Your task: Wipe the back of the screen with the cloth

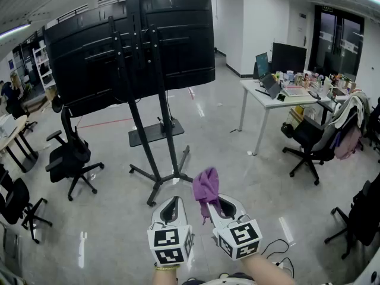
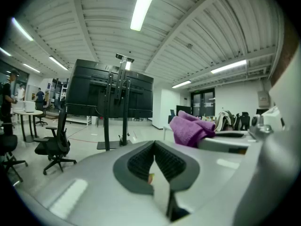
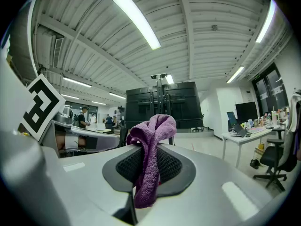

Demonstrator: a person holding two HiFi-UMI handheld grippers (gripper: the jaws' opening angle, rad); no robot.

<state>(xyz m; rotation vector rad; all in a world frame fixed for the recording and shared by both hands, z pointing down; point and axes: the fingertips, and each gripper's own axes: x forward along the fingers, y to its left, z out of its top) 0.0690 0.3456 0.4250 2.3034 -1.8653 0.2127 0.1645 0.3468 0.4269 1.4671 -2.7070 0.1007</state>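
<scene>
The big black screen (image 1: 127, 43) stands with its back toward me on a black wheeled stand (image 1: 155, 129), a few steps ahead; it also shows far off as the screen (image 2: 110, 91) and the screen (image 3: 162, 102). My right gripper (image 1: 209, 199) is shut on a purple cloth (image 1: 206, 187), which bunches above the jaws and hangs down between them as the cloth (image 3: 149, 159). My left gripper (image 1: 171, 207) sits beside it, shut with nothing held; its pads (image 2: 165, 160) meet. The cloth (image 2: 190, 128) shows at that view's right.
A black office chair (image 1: 68, 156) stands left of the stand. A white desk (image 1: 279, 100) with laptops and clutter is at the right, with more chairs (image 1: 314, 138) by it. A round table (image 1: 15, 132) is at far left. Cables (image 1: 279, 260) lie on the floor.
</scene>
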